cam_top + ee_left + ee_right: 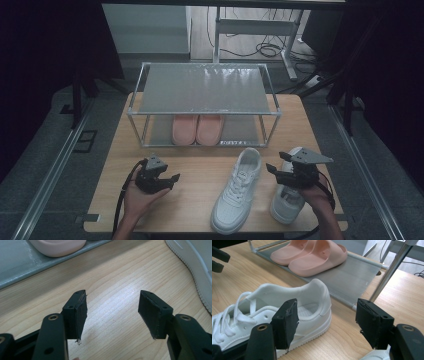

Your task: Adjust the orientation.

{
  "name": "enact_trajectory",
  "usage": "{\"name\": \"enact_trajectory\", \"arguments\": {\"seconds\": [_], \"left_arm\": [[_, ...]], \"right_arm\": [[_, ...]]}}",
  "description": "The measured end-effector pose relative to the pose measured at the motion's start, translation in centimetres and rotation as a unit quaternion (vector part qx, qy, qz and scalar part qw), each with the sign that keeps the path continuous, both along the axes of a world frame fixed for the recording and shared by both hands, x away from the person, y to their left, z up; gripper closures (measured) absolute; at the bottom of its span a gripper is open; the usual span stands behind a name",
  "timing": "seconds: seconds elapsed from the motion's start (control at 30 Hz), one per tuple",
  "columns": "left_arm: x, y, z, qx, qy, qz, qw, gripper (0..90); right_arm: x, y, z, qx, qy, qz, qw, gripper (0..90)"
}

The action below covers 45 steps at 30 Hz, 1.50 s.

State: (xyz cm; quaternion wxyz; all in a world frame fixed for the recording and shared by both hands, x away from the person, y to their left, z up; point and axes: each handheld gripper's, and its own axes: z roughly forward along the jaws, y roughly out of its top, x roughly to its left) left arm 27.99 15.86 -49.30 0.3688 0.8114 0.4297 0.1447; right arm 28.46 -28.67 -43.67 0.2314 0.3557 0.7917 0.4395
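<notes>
From the high view you look forward and down over the wooden table [200, 172], taking in the whole metal rack [202, 102] and the floor beyond it. Your left gripper view sits low and close to the tabletop [112, 315], facing the rack's lower shelf [15, 267] and the toe of a pink slipper [58, 246]. Your right gripper view (also low, a little farther back) looks across a white sneaker [287, 312] at the pink slippers [312, 255] on that shelf. All three views share the slippers, the shelf edge and that sneaker.
</notes>
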Motion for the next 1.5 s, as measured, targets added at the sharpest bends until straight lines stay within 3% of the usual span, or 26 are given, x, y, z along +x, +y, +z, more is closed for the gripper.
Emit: {"name": "enact_trajectory", "arguments": {"seconds": [0.3,0.43,0.57,0.77,0.97,1.2,1.5], "left_arm": [[-0.2,1.2,0.7,-0.009,-0.003,0.011,0.9999,39.6],[-0.3,1.9,1.1,-0.013,-0.008,0.014,0.9998,39.5],[-0.3,2.0,0.9,-0.014,-0.003,0.010,0.9999,39.5],[-0.2,1.8,0.7,-0.013,0.004,0.003,0.9999,39.4],[-0.3,1.9,0.9,-0.019,0.005,0.006,0.9998,39.4],[-0.3,1.9,0.8,-0.019,0.004,0.012,0.9997,40.0],[-0.3,1.7,0.7,-0.023,0.003,0.014,0.9996,40.5]], "right_arm": [[-0.3,0.2,0.0,-0.007,0.004,0.016,0.9998,36.8],[-0.6,0.7,0.3,-0.013,0.008,0.025,0.9996,42.5],[-1.5,1.4,0.4,-0.042,0.035,0.054,0.9970,51.4],[-3.7,1.5,0.8,-0.067,0.076,0.102,0.9896,68.8],[-5.5,2.4,0.7,-0.081,0.090,0.136,0.9832,81.3],[-6.5,4.5,0.0,-0.105,0.104,0.186,0.9715,86.8],[-6.7,6.9,-0.8,-0.144,0.117,0.210,0.9600,89.2]]}}
